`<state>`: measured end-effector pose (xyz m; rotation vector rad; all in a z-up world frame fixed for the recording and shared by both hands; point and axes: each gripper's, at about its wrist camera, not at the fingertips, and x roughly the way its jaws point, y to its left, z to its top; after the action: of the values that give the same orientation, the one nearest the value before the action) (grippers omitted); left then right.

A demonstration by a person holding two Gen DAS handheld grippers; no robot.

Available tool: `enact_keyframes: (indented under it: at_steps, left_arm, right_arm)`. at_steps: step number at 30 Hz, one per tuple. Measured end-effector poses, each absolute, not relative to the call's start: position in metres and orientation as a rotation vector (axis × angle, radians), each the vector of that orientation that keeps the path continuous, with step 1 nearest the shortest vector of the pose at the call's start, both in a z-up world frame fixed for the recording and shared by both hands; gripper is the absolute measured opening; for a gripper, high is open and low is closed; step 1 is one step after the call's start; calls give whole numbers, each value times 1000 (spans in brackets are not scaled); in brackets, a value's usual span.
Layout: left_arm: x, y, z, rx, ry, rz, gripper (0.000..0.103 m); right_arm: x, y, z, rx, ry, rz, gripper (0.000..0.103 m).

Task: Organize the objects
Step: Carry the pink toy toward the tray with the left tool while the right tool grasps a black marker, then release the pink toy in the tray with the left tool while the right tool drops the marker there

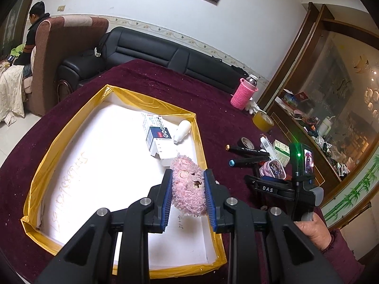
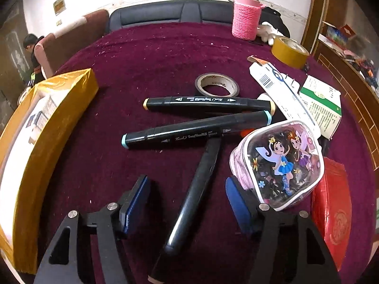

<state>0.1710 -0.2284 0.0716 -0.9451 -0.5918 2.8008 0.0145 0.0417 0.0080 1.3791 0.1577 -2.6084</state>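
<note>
left gripper (image 1: 187,187) clamps a pink plush toy (image 1: 188,189) above the white tray (image 1: 94,165) with yellow taped walls.
right gripper (image 2: 187,201) stands partly open and holds nothing, its blue pads apart either side of a black marker (image 2: 196,189) lying on the bench (image 2: 154,54).

a fluffy pink plush toy (image 1: 188,184) hangs over the white floor of the yellow-taped tray (image 1: 197,127), near its 4 o'clock edge, squeezed at both sides. deeper in the tray lie a white-and-blue carton (image 1: 157,133) and a small white bottle (image 1: 182,131) at 1 o'clock. three black markers (image 2: 208,103) (image 2: 196,129) (image 2: 194,201) lie on the maroon worktop (image 2: 154,54), with a fairy-print pouch (image 2: 281,163) at their 3 o'clock.
</note>
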Motion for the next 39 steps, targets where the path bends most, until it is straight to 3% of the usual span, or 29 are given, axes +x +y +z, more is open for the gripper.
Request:
enact_keyframes:
  at_steps: [1,3,4,5,17,29,39]
  left_arm:
    - [172,-228,71,-948,-588,2801,25]
    - [172,-228,71,-953,-585,2804,25]
    - [173,-228,71,-955,-587,2804,25]
    - [173,-227,71,-956,-590,2804,25]
    - [177,-238,87,-940,-553,2870,25]
    - [138,-269,107,-1011,-358,2996,25]
    - [61,-298,73,-1251,-408,2934,25]
  right_arm:
    - [17,41,9,1367,169,-2611,66]
    - [23,40,10,1349,182,-2605,43]
    - [22,40,10,1350,184,-2601,25]
    - [24,42,10,1349,170,-2592,16]
    - [62,69,39,1203,-199,-2436,16]
    - [72,19,90,1061,-295,-2205,17]
    - [34,-82,61,1233,-362,-1939,17]
